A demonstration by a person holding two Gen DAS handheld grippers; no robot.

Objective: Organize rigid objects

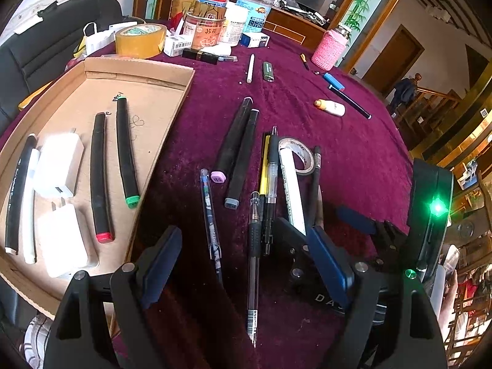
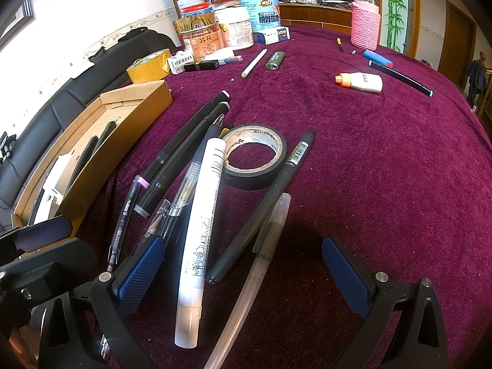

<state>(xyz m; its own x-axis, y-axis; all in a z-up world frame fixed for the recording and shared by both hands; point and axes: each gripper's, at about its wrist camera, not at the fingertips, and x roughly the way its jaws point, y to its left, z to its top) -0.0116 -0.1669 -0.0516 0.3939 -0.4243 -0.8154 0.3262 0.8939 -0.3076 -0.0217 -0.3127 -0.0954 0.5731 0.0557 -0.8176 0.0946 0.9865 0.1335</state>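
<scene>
A pile of pens and markers lies on the purple tablecloth (image 1: 338, 153): two black markers (image 1: 236, 144), a clear gel pen (image 1: 253, 261), a blue patterned pen (image 1: 210, 215), a white marker (image 2: 200, 224), a black pen (image 2: 264, 212) and a translucent pen (image 2: 249, 283), next to a black tape roll (image 2: 253, 156). A cardboard tray (image 1: 138, 73) at left holds black markers (image 1: 100, 178) and white chargers (image 1: 60, 166). My left gripper (image 1: 246, 264) is open over the gel pen. My right gripper (image 2: 243, 273) is open around the white marker, black pen and translucent pen.
Jars, tubs and small boxes (image 2: 233, 24) stand at the back with a yellow tape roll (image 2: 149, 66). A white stick (image 2: 253, 63), green lighter (image 2: 274, 60), white bottle (image 2: 361, 82), dark pen (image 2: 399, 75) and pink-sleeved jar (image 2: 366, 21) lie farther back. A black sofa (image 2: 61, 104) is left.
</scene>
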